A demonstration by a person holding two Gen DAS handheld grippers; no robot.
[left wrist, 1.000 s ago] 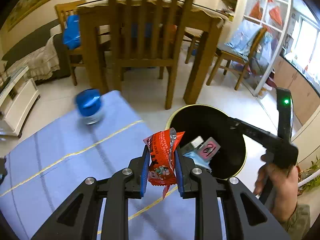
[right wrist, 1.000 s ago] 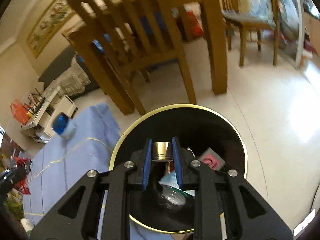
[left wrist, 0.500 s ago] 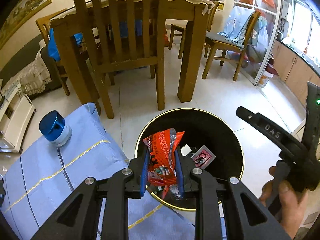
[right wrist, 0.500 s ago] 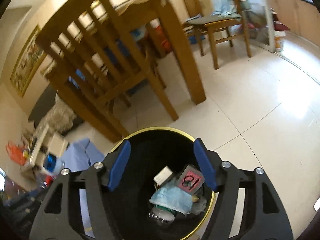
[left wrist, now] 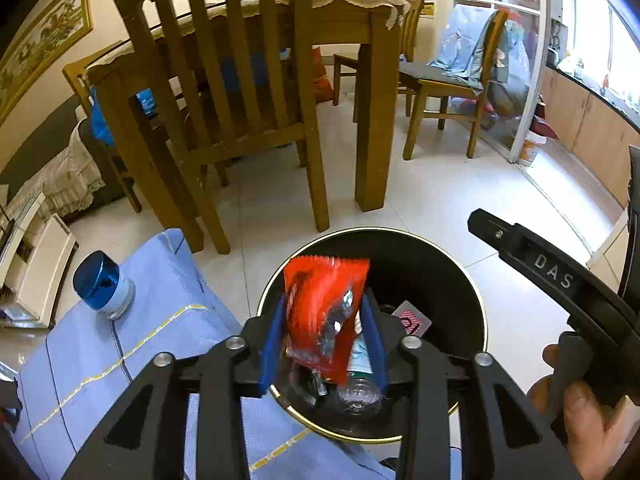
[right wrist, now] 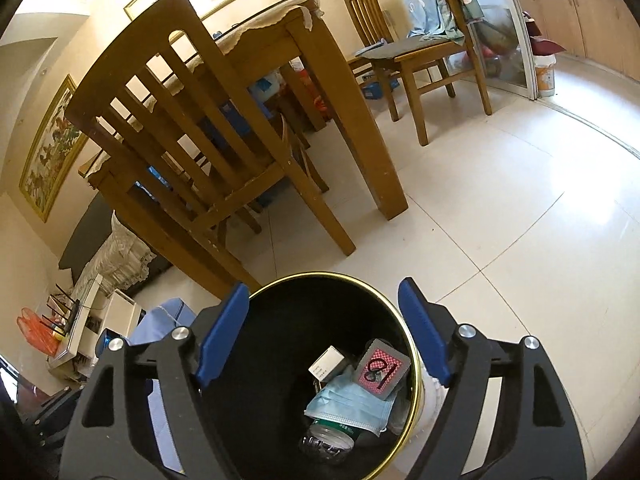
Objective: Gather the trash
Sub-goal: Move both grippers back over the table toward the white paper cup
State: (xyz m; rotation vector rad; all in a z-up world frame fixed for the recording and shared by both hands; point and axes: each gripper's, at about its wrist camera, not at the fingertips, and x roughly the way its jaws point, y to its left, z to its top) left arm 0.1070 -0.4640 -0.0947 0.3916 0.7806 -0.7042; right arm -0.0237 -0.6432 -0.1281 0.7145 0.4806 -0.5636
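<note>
My left gripper (left wrist: 324,336) is shut on a red snack wrapper (left wrist: 324,312) and holds it over the near rim of a black trash bin with a gold rim (left wrist: 476,304). The bin (right wrist: 416,364) holds a blue face mask (right wrist: 352,404), a clear plastic bottle (right wrist: 328,440), a red playing card (right wrist: 380,368) and a small white box (right wrist: 328,362). My right gripper (right wrist: 324,332) is open and empty above the bin; its body shows at the right of the left wrist view (left wrist: 560,280).
A blue-lidded jar (left wrist: 102,284) stands on a blue cloth-covered surface (left wrist: 120,360) left of the bin. A wooden chair (left wrist: 224,92) and a wooden dining table (left wrist: 372,80) stand behind the bin on a white tiled floor (right wrist: 520,220).
My left gripper carried the red wrapper from over the blue cloth to over the bin. My right gripper opened, let a small metal object drop into the bin and drew back.
</note>
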